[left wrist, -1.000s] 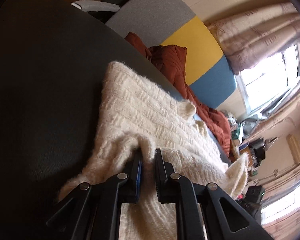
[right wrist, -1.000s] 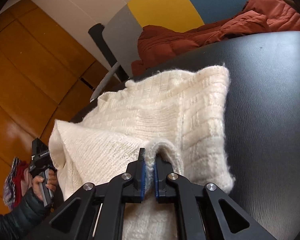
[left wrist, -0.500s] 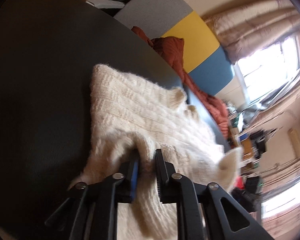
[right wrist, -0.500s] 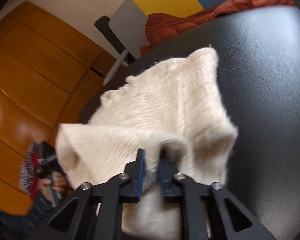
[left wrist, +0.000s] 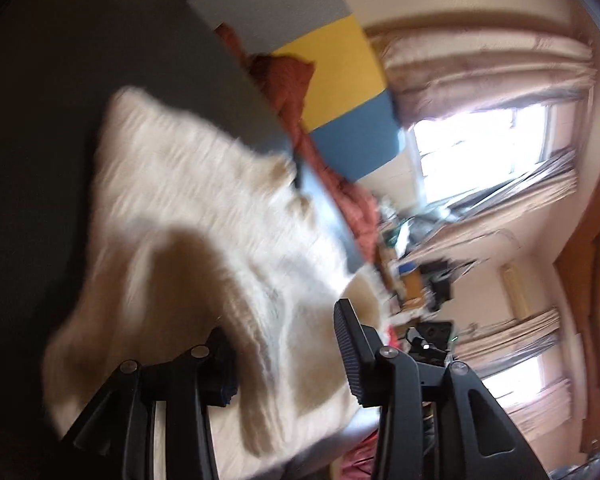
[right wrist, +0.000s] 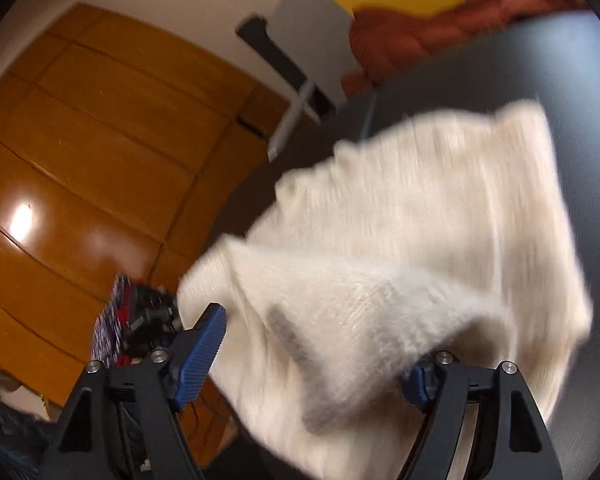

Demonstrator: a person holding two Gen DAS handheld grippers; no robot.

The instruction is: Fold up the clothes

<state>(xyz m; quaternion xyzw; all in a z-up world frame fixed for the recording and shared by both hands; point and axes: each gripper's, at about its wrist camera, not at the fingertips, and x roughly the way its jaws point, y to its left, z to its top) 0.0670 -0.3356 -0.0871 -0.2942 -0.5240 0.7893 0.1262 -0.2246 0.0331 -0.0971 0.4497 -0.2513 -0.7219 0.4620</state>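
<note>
Dark table (left wrist: 40,140) fills most of both feeds, with a grey/yellow/blue panel (left wrist: 340,92) and a rust-red quilt (right wrist: 428,36) behind it. Bright window (left wrist: 480,148) with pale curtains on the left wrist feed, orange wood cabinet doors (right wrist: 100,140) on the right wrist feed. Both pictures are motion-blurred, so I can't give fine detail.

The cream knit sweater (left wrist: 188,200) lies on the table, far part flat, near edge bunched and humped up just ahead of both grippers.

Left gripper (left wrist: 284,356): jaws apart, and they've just been opening. A fold of the sweater sits in the gap between the fingers (left wrist: 352,352), draped over the left finger's side. I see no pad pressing on it — looks released, though the blur keeps me from being certain at the covered pad.

Right gripper (right wrist: 312,348): jaws wide apart, also just been opening. The blue pad (right wrist: 200,352) on the left finger stands clear of the knit. The other pad is half buried under the raised hump of sweater, which lies loose between the fingers, not pinched.

On the right wrist feed, a dark device (right wrist: 148,320) and some red-and-patterned cloth (right wrist: 112,328) show past the table edge at lower left — too blurred for me to say more.
</note>
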